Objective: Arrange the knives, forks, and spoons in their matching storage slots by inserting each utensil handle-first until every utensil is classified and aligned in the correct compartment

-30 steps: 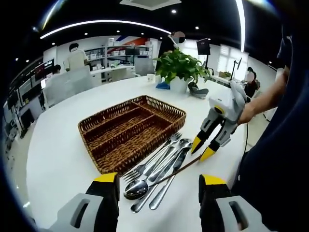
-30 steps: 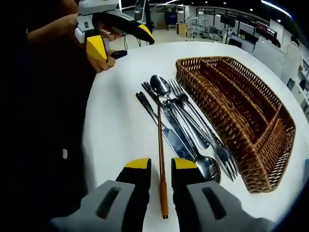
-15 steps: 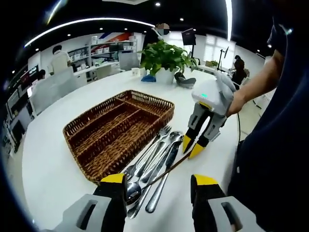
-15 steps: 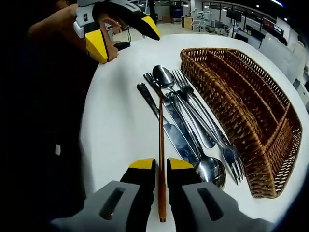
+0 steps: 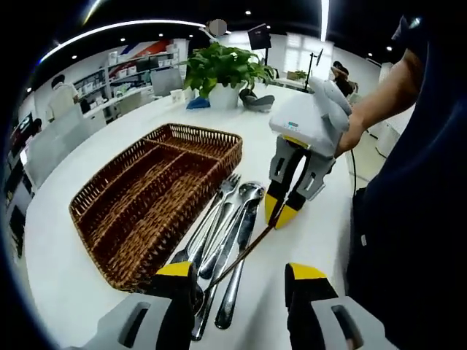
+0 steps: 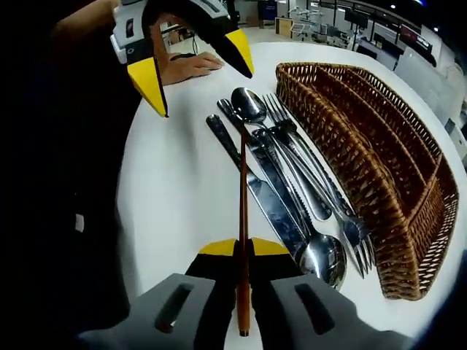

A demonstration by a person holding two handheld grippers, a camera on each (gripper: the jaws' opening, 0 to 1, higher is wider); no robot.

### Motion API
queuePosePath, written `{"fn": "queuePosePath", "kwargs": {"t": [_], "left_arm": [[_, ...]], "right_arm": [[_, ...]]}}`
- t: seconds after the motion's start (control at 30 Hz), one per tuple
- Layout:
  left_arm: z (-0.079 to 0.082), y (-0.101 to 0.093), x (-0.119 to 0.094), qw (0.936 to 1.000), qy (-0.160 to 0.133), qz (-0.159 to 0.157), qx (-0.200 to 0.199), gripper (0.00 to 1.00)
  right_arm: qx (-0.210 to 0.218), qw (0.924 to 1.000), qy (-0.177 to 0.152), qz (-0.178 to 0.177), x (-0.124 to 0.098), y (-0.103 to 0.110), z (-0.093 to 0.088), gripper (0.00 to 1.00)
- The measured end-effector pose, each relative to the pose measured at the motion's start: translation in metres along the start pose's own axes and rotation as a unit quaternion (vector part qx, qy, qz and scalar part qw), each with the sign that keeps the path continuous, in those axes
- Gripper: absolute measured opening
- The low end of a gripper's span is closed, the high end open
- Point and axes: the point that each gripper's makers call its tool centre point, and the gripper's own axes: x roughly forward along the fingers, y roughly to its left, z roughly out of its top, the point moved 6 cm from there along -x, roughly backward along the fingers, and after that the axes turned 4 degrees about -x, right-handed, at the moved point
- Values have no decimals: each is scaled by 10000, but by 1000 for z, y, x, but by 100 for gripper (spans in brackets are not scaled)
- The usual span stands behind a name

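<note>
An open-plan office.
Desks with monitors (image 6: 357,22), shelves (image 5: 109,69), strip ceiling lights (image 5: 109,33) and a potted plant (image 5: 219,69) surround the white worktop (image 5: 58,270).

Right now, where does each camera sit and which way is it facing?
Left gripper view: rides the open left gripper, low over the white table, facing the wicker tray, cutlery pile and a potted plant; a forearm shows.
Right gripper view: rides the right gripper, jaws shut on a brown stick, facing the opposite way along the cutlery; a hand shows.
Shared: tray, cutlery, stick; each view shows the other gripper.
</note>
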Motion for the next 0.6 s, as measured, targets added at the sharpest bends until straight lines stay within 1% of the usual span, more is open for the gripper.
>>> {"fn": "queuePosePath", "kwargs": {"t": [0.07, 0.13, 0.17, 0.2, 0.3, 0.33, 0.43, 0.5, 0.57, 0.6], "left_arm": [[0, 1, 5, 9994, 246, -111, 209, 49], [-1, 1, 10, 9984, 406, -235, 322, 45], [-1, 0, 14, 9969, 535, -356, 453, 44], [-1, 0, 17, 9959, 599, -410, 532, 43], [0, -1, 24, 9942, 711, -566, 568, 40], [1, -2, 26, 9934, 748, -642, 585, 39], [3, -3, 30, 9911, 867, -780, 636, 37], [4, -3, 32, 9897, 945, -841, 676, 36], [4, -5, 32, 9869, 1072, -980, 700, 33], [2, -7, 31, 9833, 1223, -1121, 753, 30]], "right_arm": [[-248, 9997, 64, -15, -1, 2, 1, 3], [-222, 9997, 48, -29, -1, 2, 1, 3], [-224, 9997, 42, -35, -1, 2, 0, 3], [-232, 9997, 37, -43, -1, 2, 0, 3], [-316, 9994, -13, -120, -3, 3, 0, 2], [-315, 9994, -92, -139, -5, 3, 2, 2], [-367, 9990, -183, -155, -9, 4, 8, 2], [-533, 9983, -202, -105, -11, 6, 11, 2], [-717, 9972, -213, -83, -12, 9, 15, 2], [-767, 9967, -248, -25, -14, 11, 18, 2]]}}
